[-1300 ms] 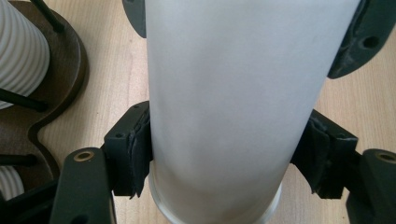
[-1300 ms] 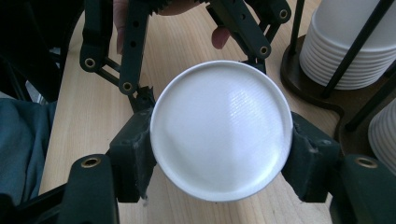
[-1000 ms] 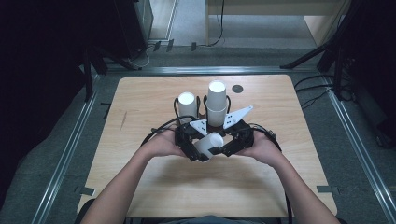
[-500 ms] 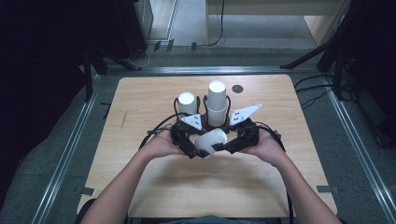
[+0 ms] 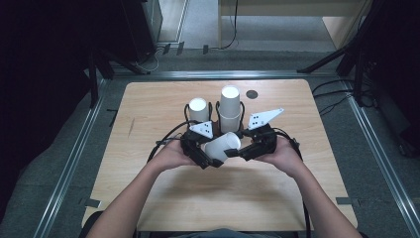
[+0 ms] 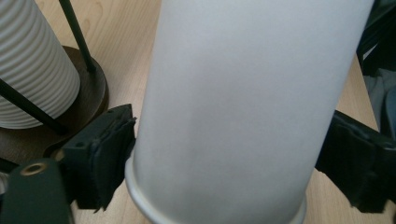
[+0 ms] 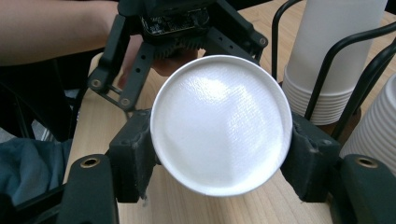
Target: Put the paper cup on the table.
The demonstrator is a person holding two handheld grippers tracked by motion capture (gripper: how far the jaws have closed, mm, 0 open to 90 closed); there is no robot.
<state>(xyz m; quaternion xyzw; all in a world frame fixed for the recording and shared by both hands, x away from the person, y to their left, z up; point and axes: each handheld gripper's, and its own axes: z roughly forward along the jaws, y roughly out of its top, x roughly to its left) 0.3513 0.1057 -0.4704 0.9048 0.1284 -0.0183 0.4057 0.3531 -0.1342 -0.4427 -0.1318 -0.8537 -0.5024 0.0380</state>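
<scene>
A white paper cup (image 5: 222,146) lies on its side just above the table, held between my two grippers. My left gripper (image 5: 208,154) is shut on the cup's wall (image 6: 233,102) near its rim, with a pad pressing on each side. My right gripper (image 5: 239,150) is shut on the other end. In the right gripper view the cup's round bottom (image 7: 219,123) faces the camera, with my right gripper (image 7: 219,163) shut on it, a black pad on each side. Behind the cup in that view is the left gripper (image 7: 177,23).
Just behind the hands, a black wire holder (image 5: 216,113) carries two upright stacks of cups: a ribbed stack (image 5: 198,109) on the left and a taller smooth stack (image 5: 230,106) on the right. A small dark disc (image 5: 252,94) lies near the far edge.
</scene>
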